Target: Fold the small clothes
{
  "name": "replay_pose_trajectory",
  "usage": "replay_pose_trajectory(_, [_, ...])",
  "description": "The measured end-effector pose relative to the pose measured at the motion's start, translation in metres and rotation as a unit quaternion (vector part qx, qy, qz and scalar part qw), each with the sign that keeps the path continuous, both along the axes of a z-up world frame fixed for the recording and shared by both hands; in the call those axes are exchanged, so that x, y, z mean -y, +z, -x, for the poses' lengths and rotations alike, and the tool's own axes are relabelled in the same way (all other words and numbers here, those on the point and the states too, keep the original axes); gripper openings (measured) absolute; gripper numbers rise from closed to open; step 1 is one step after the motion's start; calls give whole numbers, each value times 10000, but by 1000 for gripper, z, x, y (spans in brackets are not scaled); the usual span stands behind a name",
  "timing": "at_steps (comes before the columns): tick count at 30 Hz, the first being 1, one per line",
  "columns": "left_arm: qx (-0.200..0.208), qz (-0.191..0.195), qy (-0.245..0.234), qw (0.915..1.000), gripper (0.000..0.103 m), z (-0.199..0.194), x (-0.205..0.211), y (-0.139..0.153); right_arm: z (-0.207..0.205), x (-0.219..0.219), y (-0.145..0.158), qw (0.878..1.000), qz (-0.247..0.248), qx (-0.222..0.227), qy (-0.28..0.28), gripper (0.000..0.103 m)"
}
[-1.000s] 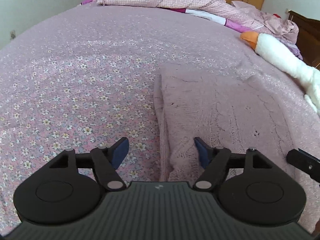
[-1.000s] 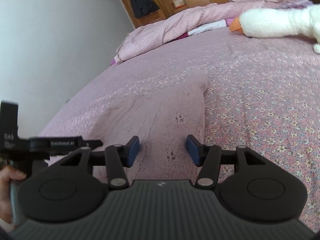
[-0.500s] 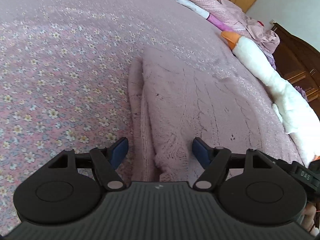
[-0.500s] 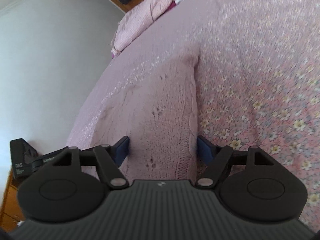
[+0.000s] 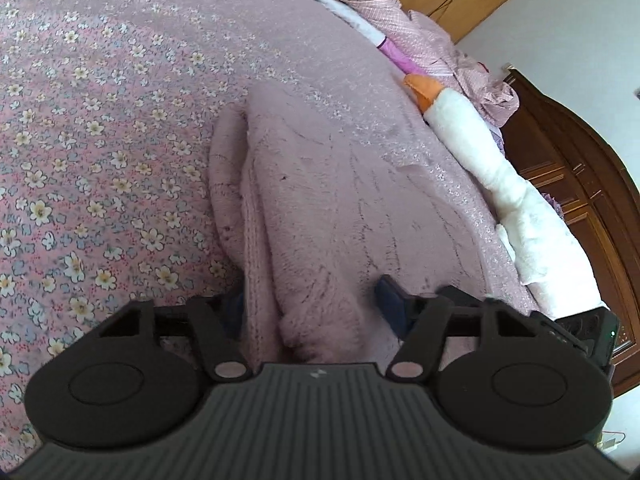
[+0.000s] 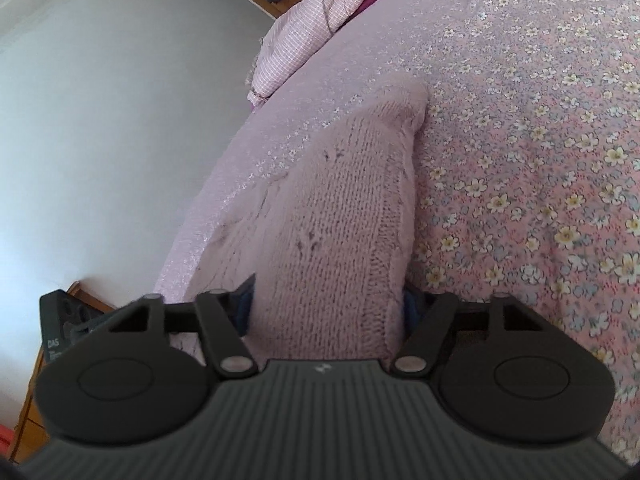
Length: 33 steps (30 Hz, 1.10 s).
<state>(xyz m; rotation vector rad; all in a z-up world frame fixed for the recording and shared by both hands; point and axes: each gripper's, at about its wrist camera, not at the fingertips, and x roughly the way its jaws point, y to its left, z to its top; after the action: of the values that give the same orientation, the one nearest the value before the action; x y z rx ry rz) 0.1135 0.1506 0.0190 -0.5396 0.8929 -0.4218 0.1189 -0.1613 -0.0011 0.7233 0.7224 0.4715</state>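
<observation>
The pink sweater point(image 5: 320, 208) lay on the flowered bedspread point(image 5: 100, 140), its near edge bunched between both spread claws. It hid most of the left gripper point(image 5: 312, 308) and right gripper point(image 6: 326, 304) fingertips. "DAS" showed on the left gripper's body

— What am I looking at?
— My pale pink knitted sweater point(image 5: 320, 208), folded into a long narrow stack.
— Where does it lie?
— Flat on the bedspread, its near end bunched and thick, its far end point(image 6: 400, 108) rounded, layered edges showing along one side.
</observation>
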Motion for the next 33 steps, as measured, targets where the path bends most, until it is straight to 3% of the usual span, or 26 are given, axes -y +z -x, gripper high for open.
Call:
replay_pose_trajectory(4, [48,110,137,9998,48,4,1,5,0,6,3,9996,-273,3,-16,54])
replay_pose_trajectory(7, [117,167,303,9993,43,8,6,15,1,11,15,9986,-529,90,-11,51])
replay_pose_trajectory(14, [389,342,163,9985,41,31,29,49,16,24,59,9985,-449,296,68,50])
replay_pose_trajectory(21, [475,546,-38,9974,41,67,76,62,67,65,84,9985,-141,513,-151,50])
replay_pose_trajectory(27, [269,406,-444,9978,41,88,122,49,106,96,68,9975,121,394,-571,50])
replay_pose_trajectory(33, [208,-439,-508,9975,42,100,142,27,108,107,14,9962,569,-156,-637,57])
